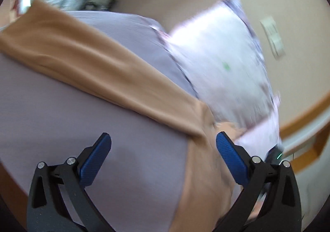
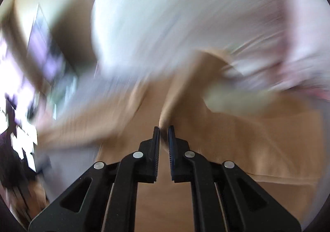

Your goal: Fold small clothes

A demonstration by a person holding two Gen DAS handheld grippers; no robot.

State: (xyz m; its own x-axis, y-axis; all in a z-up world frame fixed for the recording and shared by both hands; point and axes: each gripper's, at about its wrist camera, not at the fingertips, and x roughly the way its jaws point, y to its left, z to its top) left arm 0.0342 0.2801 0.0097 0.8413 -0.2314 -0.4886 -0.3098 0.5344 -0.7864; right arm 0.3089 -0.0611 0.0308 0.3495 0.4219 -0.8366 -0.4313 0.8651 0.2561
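A tan garment (image 1: 99, 61) of thin stretchy fabric lies across a lavender bed sheet (image 1: 51, 120), one long leg running to the upper left and the rest bending down to the lower right. My left gripper (image 1: 164, 145) is open above the sheet, empty, its right blue finger pad (image 1: 229, 155) beside the garment's bend. In the blurred right wrist view, my right gripper (image 2: 164, 129) is shut on a pinched fold of the tan garment (image 2: 257, 145).
A white and pink pillow (image 1: 222, 67) lies on the bed to the right, also blurred in the right wrist view (image 2: 175, 21). A wooden bed frame edge (image 1: 305, 114) and a beige wall with a switch plate (image 1: 273, 36) are beyond.
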